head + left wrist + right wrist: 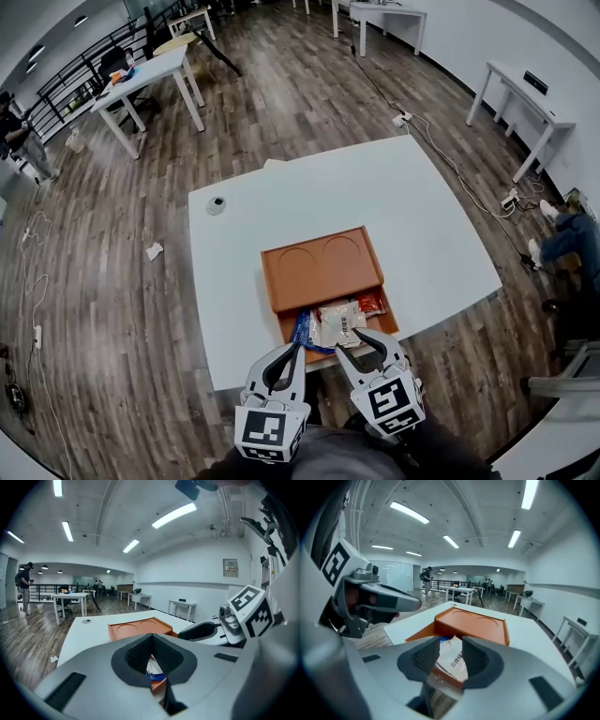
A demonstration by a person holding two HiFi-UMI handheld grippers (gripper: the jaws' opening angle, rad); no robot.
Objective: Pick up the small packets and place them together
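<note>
Small packets [339,323] all seem to be in one spot already: they sit in the open near compartment of the orange tray [319,267], on the white table [422,216] close to the person's edge. I count a blue packet [305,330] on the left, a white packet [342,321] in the middle and a red packet [370,302] tucked at the right. They overlap or touch, so they're pretty much together. I don't see any loose packet elsewhere on the table, just a small round thing [217,204] far off near the other side, and that doesn't look like a packet to me. The left gripper [294,350] hangs just above the blue one with its jaw tips together and nothing pinched that I can make out. The right gripper [359,339] hovers over the white packet with its jaws apart; the packet shows through the gap but the pads aren't on it. So I'd say the gathering is basically done, and what's left is maybe some tidying of the pile.
</note>
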